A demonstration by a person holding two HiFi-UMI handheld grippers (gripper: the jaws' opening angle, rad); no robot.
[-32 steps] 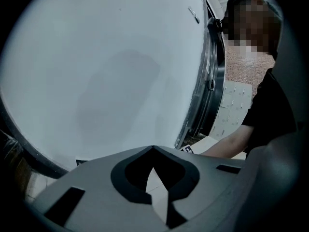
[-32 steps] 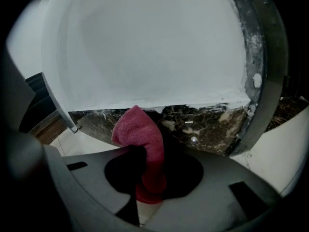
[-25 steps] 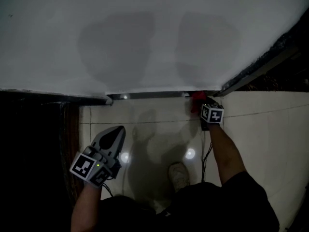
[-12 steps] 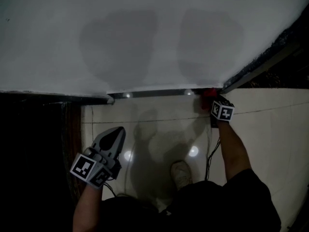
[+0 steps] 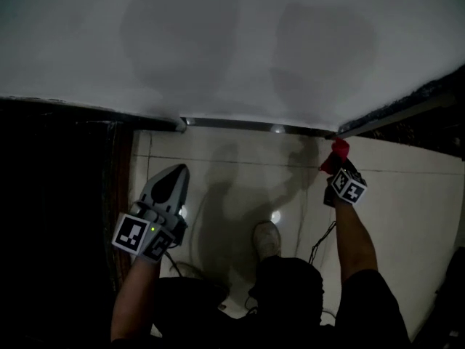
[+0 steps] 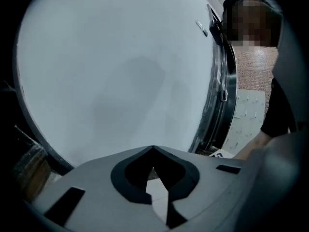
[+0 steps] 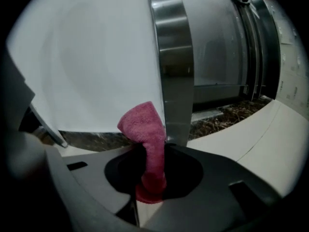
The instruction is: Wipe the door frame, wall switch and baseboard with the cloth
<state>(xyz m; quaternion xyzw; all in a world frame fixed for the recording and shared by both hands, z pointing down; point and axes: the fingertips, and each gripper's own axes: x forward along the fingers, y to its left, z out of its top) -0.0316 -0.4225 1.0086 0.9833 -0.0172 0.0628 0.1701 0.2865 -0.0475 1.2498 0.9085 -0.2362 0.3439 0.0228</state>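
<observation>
The right hand-held gripper is squeezed tight on a pink cloth. The cloth's tip pokes out right against the shiny metal door frame, low down where the white wall meets the floor. The left hand-held gripper has its jaws together, holding nothing, above the floor's left side.

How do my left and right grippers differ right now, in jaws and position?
The right gripper is shut on the pink cloth; the left gripper is shut on nothing. The right gripper is at the foot of the metal door frame, cloth tip beside it; the left gripper hangs back over the floor tiles. Both point toward the white wall.
</observation>
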